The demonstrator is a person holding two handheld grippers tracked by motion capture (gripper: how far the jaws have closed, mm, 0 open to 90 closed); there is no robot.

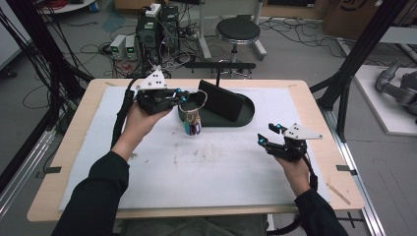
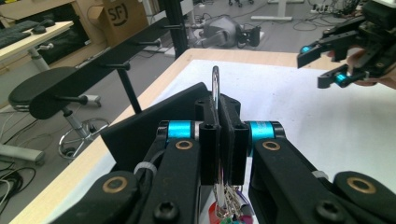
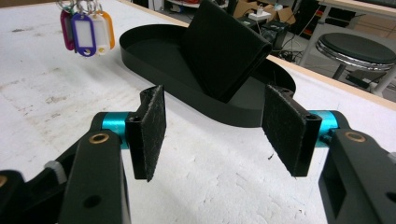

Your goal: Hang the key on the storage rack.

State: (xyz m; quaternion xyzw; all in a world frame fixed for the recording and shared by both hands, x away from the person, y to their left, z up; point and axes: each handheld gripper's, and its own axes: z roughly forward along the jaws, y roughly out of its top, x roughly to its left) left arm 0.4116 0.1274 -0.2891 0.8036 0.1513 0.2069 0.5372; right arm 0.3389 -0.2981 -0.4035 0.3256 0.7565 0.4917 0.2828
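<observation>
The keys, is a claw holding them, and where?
Yes. The left claw pinches the big metal ring, and the key tags dangle below. The right claw holds nothing.

Left hand-held gripper [image 1: 183,95] clamping key ring [image 1: 193,101], tags [image 1: 192,127] dangling beside black tray [image 1: 246,117]

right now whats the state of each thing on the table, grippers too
left gripper: shut on the key ring, held above the table
key ring: pinched upright, coloured tags hanging free below
right gripper: open, nothing between its pads
black tray: flat on the white mat
black wallet: folded shut, standing tilted in the tray
</observation>
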